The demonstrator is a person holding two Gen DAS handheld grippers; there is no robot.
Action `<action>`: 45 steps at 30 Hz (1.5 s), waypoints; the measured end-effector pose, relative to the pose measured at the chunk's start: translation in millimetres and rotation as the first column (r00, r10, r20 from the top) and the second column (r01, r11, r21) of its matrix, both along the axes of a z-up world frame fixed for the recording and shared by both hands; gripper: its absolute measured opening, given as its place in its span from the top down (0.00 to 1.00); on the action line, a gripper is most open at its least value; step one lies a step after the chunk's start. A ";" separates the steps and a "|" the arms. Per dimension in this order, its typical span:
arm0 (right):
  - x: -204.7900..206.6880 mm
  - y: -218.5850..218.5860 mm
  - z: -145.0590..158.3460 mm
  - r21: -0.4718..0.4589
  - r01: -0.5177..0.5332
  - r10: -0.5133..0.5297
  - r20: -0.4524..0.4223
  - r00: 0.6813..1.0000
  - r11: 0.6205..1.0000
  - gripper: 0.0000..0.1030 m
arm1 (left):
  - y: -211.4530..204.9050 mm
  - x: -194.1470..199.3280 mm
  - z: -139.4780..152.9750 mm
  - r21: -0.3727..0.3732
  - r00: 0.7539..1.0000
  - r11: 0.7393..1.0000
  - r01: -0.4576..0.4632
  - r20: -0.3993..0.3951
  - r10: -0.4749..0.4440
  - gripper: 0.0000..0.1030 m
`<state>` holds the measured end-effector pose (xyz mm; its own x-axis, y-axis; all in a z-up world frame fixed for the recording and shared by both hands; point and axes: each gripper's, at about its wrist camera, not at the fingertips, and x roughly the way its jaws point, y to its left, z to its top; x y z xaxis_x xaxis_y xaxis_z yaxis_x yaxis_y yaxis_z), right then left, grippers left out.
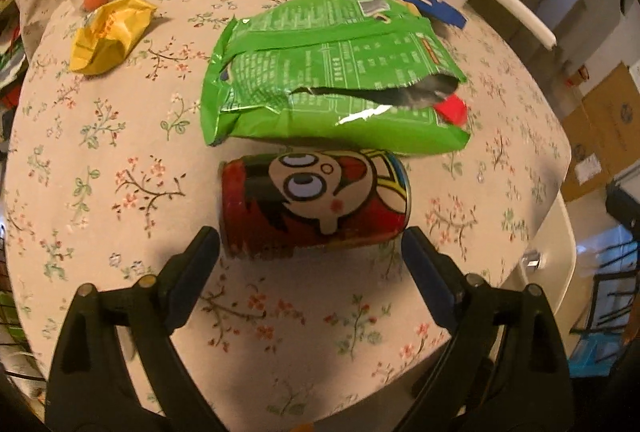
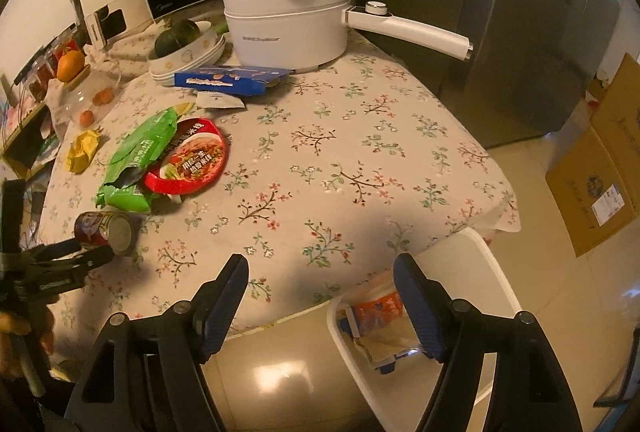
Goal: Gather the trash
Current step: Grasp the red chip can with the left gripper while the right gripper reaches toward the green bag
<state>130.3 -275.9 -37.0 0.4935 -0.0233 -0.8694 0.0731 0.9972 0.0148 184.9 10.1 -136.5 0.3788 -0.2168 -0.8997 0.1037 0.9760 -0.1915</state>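
Left tool (image 1: 310,246) jaws wide, straddling the red cartoon can (image 1: 314,202) lying on its side on the bench (image 1: 120,152) — lined up for a grab, not touching yet. Right tool (image 2: 320,282) wide, empty, over the white bin (image 2: 496,280) beside the bench — likely post-drop. Floral cloth, cluttered kitchen.

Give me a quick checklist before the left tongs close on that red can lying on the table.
1. Left tongs open wide: ok.
2. Red can lined up between the fingers: ok.
3. Pads touching the can: not ok, both stand just short of it.
4. Green bag clear of the can: ok, a narrow gap shows.
5. Right tongs empty and out of the way: ok.
6. White bin below the table edge has room: cannot tell.
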 end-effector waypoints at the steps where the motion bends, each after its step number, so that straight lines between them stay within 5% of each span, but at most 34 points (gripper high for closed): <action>1: 1.0 0.9 -0.4 0.002 0.002 -0.002 -0.001 1.000 1.000 0.26 | 1.0 1.3 -0.3 -0.014 1.000 1.000 -0.008 0.004 0.008 0.11; 10: 12.6 17.2 -4.6 0.031 -0.008 0.008 -0.013 1.000 0.999 0.26 | 1.0 2.1 3.6 -0.090 1.000 0.996 0.005 0.021 -0.003 0.15; 12: 15.7 24.0 -5.4 0.033 -0.016 0.017 -0.014 1.000 0.999 0.26 | -0.7 0.9 6.1 -0.082 0.999 0.996 0.021 0.029 -0.019 0.36; 14: 19.3 30.2 -5.4 0.039 -0.026 0.026 -0.014 1.000 0.999 0.26 | -1.4 2.0 7.6 -0.087 0.999 0.995 0.053 0.005 -0.052 0.70; 16: 24.7 38.2 -5.0 0.049 -0.038 0.038 -0.011 0.999 0.998 0.26 | 1.0 2.1 9.0 -0.085 0.998 0.994 0.063 -0.006 -0.064 0.72; 19: 32.8 48.3 -5.6 0.064 -0.047 0.048 -0.007 0.999 0.997 0.26 | 8.0 0.5 10.5 -0.107 0.999 0.993 0.047 -0.018 -0.049 0.69; 21: 37.5 53.1 -6.4 0.075 -0.048 0.049 -0.004 0.999 0.996 0.26 | 10.5 -1.5 11.5 -0.129 0.999 0.991 0.026 -0.025 -0.030 0.43; 22: 40.2 55.4 -7.4 0.080 -0.049 0.050 -0.006 0.999 0.996 0.26 | 11.3 -3.3 12.9 -0.131 1.000 0.991 0.010 -0.014 -0.012 0.16; 23: 42.6 57.2 -8.6 0.083 -0.051 0.052 -0.010 0.999 0.995 0.26 | 12.3 -4.8 16.6 -0.137 1.000 0.990 -0.017 0.012 0.019 0.06; 26: 45.8 58.5 -12.1 0.079 -0.051 0.052 -0.020 0.998 0.996 0.26 | 3.4 1.5 21.8 -0.155 1.000 0.988 -0.001 0.027 0.005 0.06; 30: 44.8 50.0 -14.2 0.079 -0.037 0.039 -0.030 0.999 0.996 0.26 | -19.3 17.2 20.3 -0.067 0.993 0.993 0.099 0.063 -0.095 0.06; 35: 39.0 26.5 -12.7 0.099 0.004 -0.001 -0.033 0.999 0.995 0.26 | -35.5 34.3 18.9 0.059 0.935 0.940 0.336 0.098 -0.341 0.06; 40: 37.9 11.5 -14.5 0.086 0.019 -0.016 -0.046 0.999 0.996 0.26 | -31.0 42.0 13.1 -0.014 0.925 0.926 0.377 0.057 -0.376 0.08; 45: 37.2 5.2 -19.4 0.082 0.027 -0.022 -0.062 0.998 0.996 0.26 | -44.7 37.7 5.5 0.033 0.903 0.903 0.428 0.032 -0.429 0.16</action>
<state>167.6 -270.8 -56.5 0.4396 0.0380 -0.8974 0.1011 0.9907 0.0915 222.6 -34.6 -131.0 0.2877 -0.3437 -0.8939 0.5196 0.8401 -0.1558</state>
